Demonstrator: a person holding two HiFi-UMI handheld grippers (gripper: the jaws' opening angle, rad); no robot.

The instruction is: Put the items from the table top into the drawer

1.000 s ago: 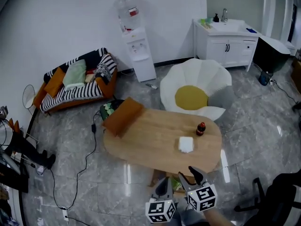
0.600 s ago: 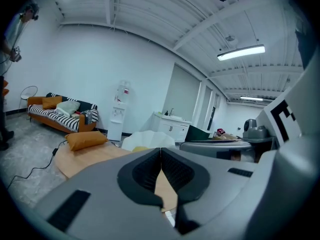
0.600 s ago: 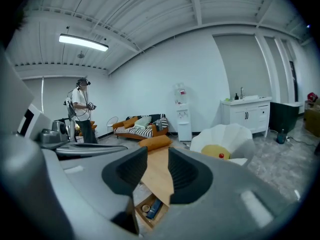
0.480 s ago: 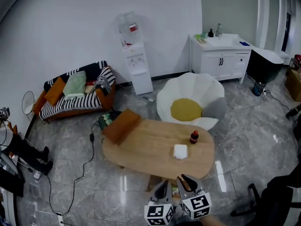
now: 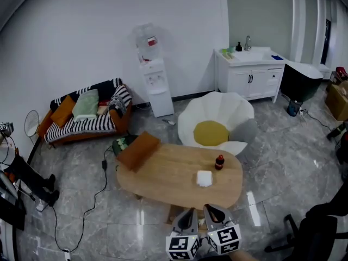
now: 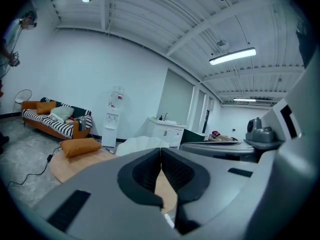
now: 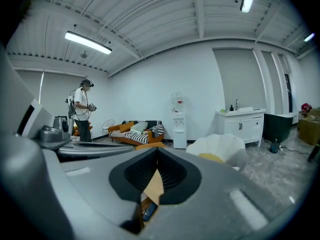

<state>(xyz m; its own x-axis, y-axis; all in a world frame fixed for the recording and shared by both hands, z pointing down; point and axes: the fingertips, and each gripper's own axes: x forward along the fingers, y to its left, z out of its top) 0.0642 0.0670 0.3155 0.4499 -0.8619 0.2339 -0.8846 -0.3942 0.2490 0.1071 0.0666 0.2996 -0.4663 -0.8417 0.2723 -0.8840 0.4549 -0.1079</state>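
Note:
An oval wooden table (image 5: 168, 181) stands ahead of me. On it lie an orange cushion (image 5: 137, 150) at the left end, a small dark bottle with a red cap (image 5: 219, 162) and a flat white square item (image 5: 204, 178). Under the table's near edge shows a sliver of a brown drawer (image 5: 174, 215). Both grippers hang short of the table, side by side and apart from every item. My left gripper (image 5: 191, 213) (image 6: 161, 151) is shut and holds nothing. My right gripper (image 5: 211, 210) (image 7: 158, 151) is shut too, with nothing between its pads.
Behind the table sits a white flower-shaped chair with a yellow centre (image 5: 215, 126). A striped sofa (image 5: 87, 113), a water dispenser (image 5: 155, 86) and a white sink cabinet (image 5: 250, 72) line the wall. A cable (image 5: 103, 184) crosses the floor. A person (image 7: 82, 111) stands far left.
The right gripper's jaws have closed from open to shut. Both grippers have risen, and the table now looks smaller and farther off in the head view.

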